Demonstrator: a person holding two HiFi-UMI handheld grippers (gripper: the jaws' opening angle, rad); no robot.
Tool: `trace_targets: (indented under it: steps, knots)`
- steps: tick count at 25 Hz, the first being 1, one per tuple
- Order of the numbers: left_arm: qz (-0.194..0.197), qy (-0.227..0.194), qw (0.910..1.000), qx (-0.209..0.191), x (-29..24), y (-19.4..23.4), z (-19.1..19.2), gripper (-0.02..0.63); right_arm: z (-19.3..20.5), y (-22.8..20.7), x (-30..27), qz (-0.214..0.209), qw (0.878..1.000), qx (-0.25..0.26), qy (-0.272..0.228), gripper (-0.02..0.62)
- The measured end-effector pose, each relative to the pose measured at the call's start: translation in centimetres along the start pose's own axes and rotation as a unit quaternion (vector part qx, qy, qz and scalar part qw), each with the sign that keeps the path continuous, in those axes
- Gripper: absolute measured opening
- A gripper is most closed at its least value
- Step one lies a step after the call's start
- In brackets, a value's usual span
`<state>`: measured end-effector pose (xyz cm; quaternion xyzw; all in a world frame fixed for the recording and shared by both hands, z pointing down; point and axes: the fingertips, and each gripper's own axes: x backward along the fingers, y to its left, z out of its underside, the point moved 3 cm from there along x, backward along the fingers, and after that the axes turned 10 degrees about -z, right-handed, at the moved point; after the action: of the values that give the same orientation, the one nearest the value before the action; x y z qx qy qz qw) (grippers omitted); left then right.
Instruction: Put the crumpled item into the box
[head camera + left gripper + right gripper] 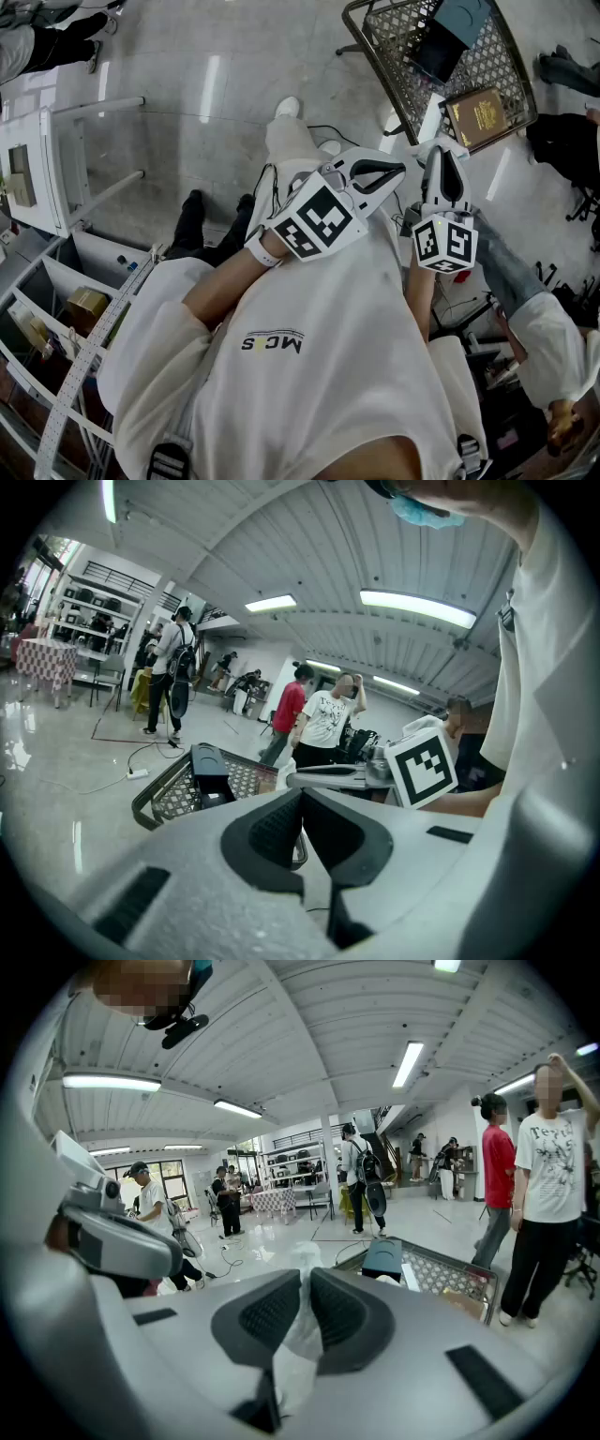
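Observation:
My right gripper is shut on a white crumpled item, thin and plastic-like, which pokes out past the fingertips and fills the gap between the pads. In the head view this gripper is held near my chest with the white item at its tip. My left gripper is beside it, jaws shut with nothing between them. The box is a wire-mesh basket on the floor ahead, also seen as the basket beyond the right jaws and the basket beyond the left jaws.
The basket holds a dark case and a brown book. White shelving stands at my left. Several people stand around, one in red. A cable lies on the glossy floor. A seated person's sleeve is at my right.

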<state>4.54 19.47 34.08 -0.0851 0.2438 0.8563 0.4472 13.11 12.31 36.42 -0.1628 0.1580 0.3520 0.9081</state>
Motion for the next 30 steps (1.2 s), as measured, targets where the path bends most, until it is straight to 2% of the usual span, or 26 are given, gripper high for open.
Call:
trace_targets:
  steps: [5, 7, 10, 18, 23, 30]
  knots:
    - [-0.091, 0.001, 0.9952, 0.038, 2.6, 5.7, 0.1, 0.025, 0.0, 3.1, -1.3, -0.032, 0.999, -0.007, -0.011, 0.051]
    - [-0.117, -0.004, 0.9923, 0.04, 3.1, 7.5, -0.6, 0.025, -0.3, 3.3, -0.9, -0.024, 0.999, -0.011, -0.023, 0.051]
    - [-0.134, -0.017, 0.9905, 0.027, 3.6, 8.9, -2.0, 0.025, -0.8, 3.0, -0.2, -0.005, 0.999, -0.019, -0.047, 0.051]
    - [-0.125, -0.023, 0.9918, 0.005, 2.0, 7.8, -3.2, 0.025, -1.1, 2.4, 1.0, 0.008, 0.997, -0.025, -0.066, 0.051]
    - [-0.12, -0.021, 0.9925, 0.003, 0.7, 6.4, -2.8, 0.025, -0.8, 1.8, 1.6, -0.001, 0.997, -0.026, -0.076, 0.054]
    - [-0.134, -0.024, 0.9907, 0.008, -0.4, 5.8, -2.8, 0.025, -1.0, 0.2, 1.5, -0.016, 0.996, -0.021, -0.084, 0.055]
